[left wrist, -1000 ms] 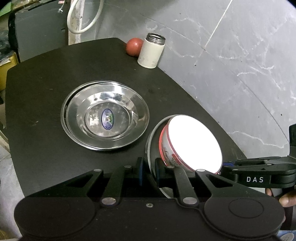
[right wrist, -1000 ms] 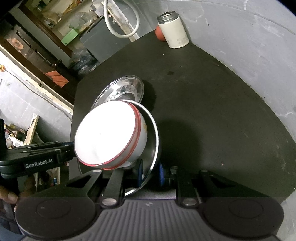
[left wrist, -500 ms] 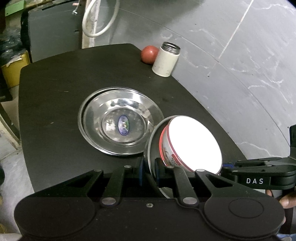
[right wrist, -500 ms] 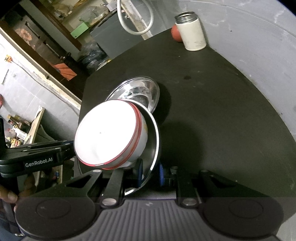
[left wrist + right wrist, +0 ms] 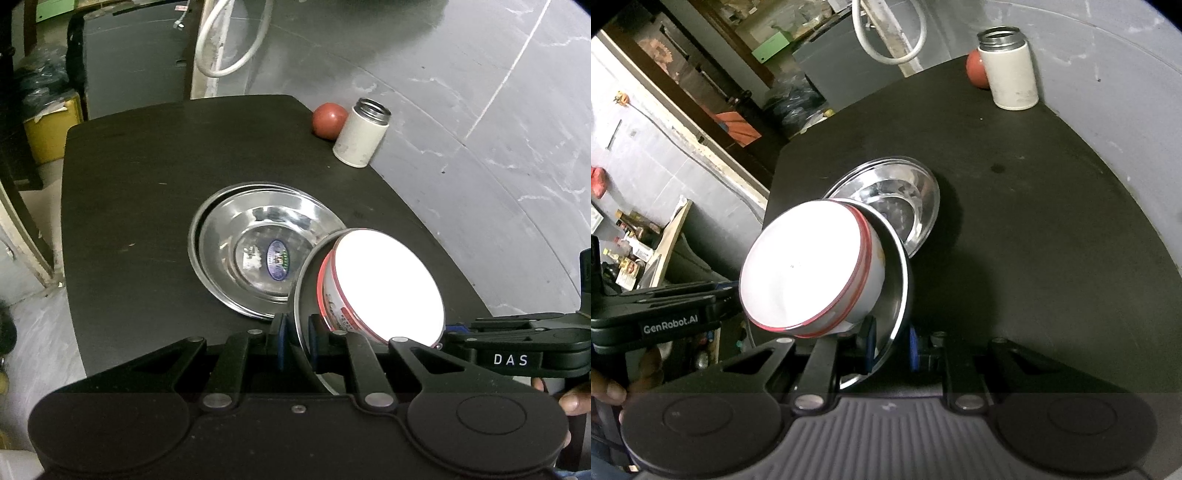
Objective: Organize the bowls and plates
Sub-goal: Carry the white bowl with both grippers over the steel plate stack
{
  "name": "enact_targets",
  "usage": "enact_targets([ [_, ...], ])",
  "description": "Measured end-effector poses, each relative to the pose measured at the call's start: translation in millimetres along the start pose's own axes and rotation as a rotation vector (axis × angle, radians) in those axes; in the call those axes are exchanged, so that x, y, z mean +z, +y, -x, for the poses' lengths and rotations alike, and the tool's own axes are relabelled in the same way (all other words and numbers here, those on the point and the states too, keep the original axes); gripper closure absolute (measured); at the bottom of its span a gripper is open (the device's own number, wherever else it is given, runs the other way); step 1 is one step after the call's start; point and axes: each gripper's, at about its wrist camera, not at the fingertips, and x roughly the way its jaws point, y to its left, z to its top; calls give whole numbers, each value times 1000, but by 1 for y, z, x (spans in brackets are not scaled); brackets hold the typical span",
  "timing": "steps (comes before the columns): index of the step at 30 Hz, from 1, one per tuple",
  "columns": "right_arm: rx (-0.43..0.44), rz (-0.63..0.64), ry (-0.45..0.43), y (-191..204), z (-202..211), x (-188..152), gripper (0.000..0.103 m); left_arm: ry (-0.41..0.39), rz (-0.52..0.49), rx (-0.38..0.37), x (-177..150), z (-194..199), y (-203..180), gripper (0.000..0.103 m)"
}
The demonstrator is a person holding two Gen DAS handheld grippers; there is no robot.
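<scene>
Black table (image 5: 140, 206) is carrying stacked steel plates (image 5: 236, 240), with a white canister (image 5: 360, 138) and red ball (image 5: 328, 120) standing well apart at its far edge. Left gripper (image 5: 295, 332) and right gripper (image 5: 890, 345) are both clamping a tilted steel plate (image 5: 897, 295) bearing a white red-rimmed bowl (image 5: 388, 288), partly masking the stack.
</scene>
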Motion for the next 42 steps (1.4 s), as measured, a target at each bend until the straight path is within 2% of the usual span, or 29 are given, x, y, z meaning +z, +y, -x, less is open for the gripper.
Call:
enact_targets([
  [26, 47, 93, 43, 3, -23, 46, 83, -27, 80, 81, 22, -17, 15, 92],
  [42, 41, 139, 53, 10, -39, 70, 83, -29, 113, 115, 34, -38, 33, 93],
])
